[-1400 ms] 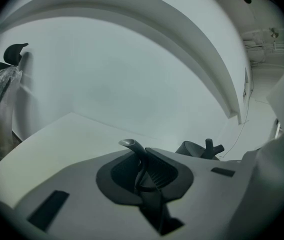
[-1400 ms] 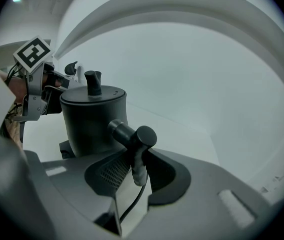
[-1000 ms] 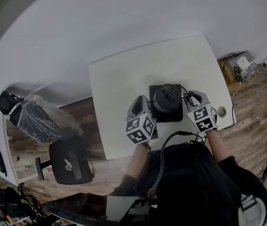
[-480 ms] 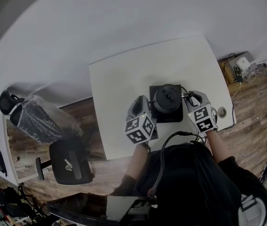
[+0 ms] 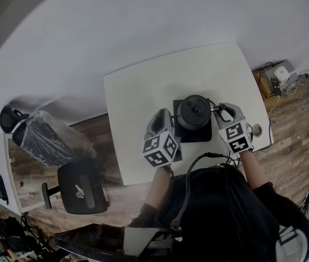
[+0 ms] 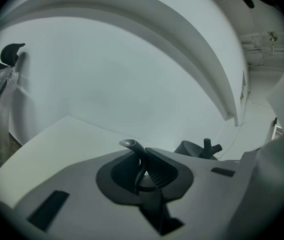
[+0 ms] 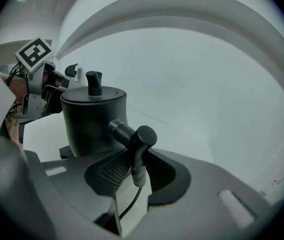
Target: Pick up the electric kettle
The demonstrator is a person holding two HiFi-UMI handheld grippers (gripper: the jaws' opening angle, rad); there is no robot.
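Observation:
A black electric kettle (image 5: 193, 112) stands on its square black base (image 5: 203, 134) near the front edge of the white table (image 5: 143, 91). My right gripper (image 5: 218, 112) is at the kettle's right side, shut on the kettle's handle (image 7: 131, 133), a dark bar with a round end. In the right gripper view the kettle body (image 7: 94, 119) with its lid knob is just behind the jaws. My left gripper (image 5: 170, 121) is at the kettle's left, shut on the thin curved spout (image 6: 134, 149). The kettle lid (image 6: 196, 148) shows to the right in the left gripper view.
A thin cord (image 7: 129, 204) hangs below the handle. A round grommet (image 5: 256, 129) sits in the table near its right edge. On the floor are a black office chair (image 5: 80, 187), a plastic-wrapped chair (image 5: 48, 138) and boxes with cables (image 5: 277, 75).

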